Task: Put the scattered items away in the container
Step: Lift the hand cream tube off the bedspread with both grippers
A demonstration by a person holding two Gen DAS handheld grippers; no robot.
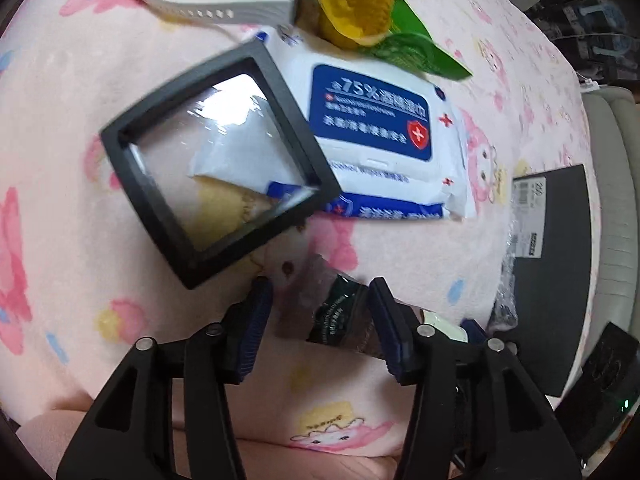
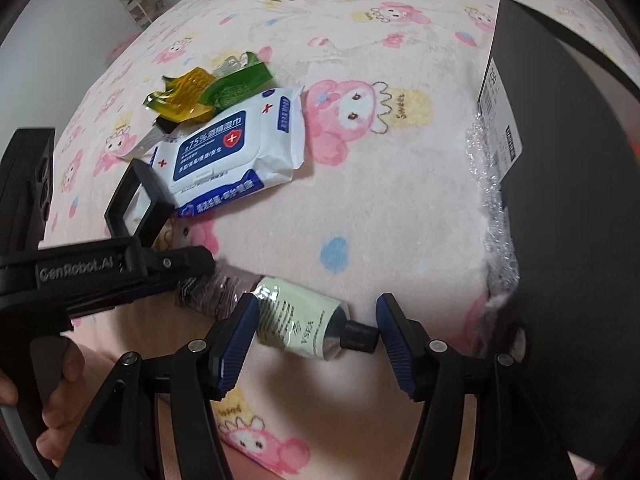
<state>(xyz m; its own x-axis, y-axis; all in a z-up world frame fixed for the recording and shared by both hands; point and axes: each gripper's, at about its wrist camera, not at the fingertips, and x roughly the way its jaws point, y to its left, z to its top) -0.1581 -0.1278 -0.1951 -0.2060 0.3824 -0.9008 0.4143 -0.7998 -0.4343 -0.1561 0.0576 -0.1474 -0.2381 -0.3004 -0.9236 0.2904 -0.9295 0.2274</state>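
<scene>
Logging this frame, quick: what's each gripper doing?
Left gripper: open, around a dark packet.
Right gripper: open, around the cream tube, not gripping.

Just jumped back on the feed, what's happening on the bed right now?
Both grippers are open and holding nothing. The right gripper straddles a pale cream tube with a black cap, lying on the pink blanket; its jaws have not closed. The left gripper hovers over a dark crinkly sachet beside it. The wipes pack, black square frame and yellow-green wrappers lie untouched. The black box sits at the right.
</scene>
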